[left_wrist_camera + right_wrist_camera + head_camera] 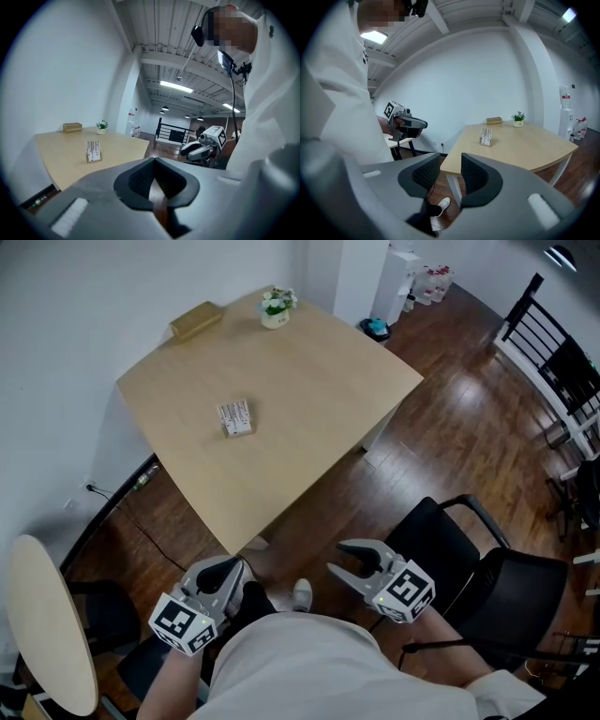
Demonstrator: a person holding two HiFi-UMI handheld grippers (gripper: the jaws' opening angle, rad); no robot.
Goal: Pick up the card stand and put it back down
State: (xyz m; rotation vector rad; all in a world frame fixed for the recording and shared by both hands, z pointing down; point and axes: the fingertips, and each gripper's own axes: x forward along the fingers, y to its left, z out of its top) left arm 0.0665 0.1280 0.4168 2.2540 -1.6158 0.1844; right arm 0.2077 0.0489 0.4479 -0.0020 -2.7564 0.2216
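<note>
The card stand (235,417) sits on the table (319,371), a bit left of the middle, standing up on its own. It is far from both grippers.

The left gripper (228,570) is low and close to the person, just off the table's near corner. Its jaws are closed tight with nothing in them. The right gripper (337,557) is beside it on the right. Its jaws are apart and nothing is between them.

The step now looks like reaching out to the stand. The right gripper is the ready one, because its jaws are open. It should go forward and left over the table's near edge, then come at the stand with one jaw on each side.

The stand looks small and thin, so a bump could tip it over. Go slow, get the stand in the middle of the gap, then squeeze gently. If the left gripper is used, it must open first.

The little plant (276,306) and the brown box (196,320) at the far edge are well out of the way.
</note>
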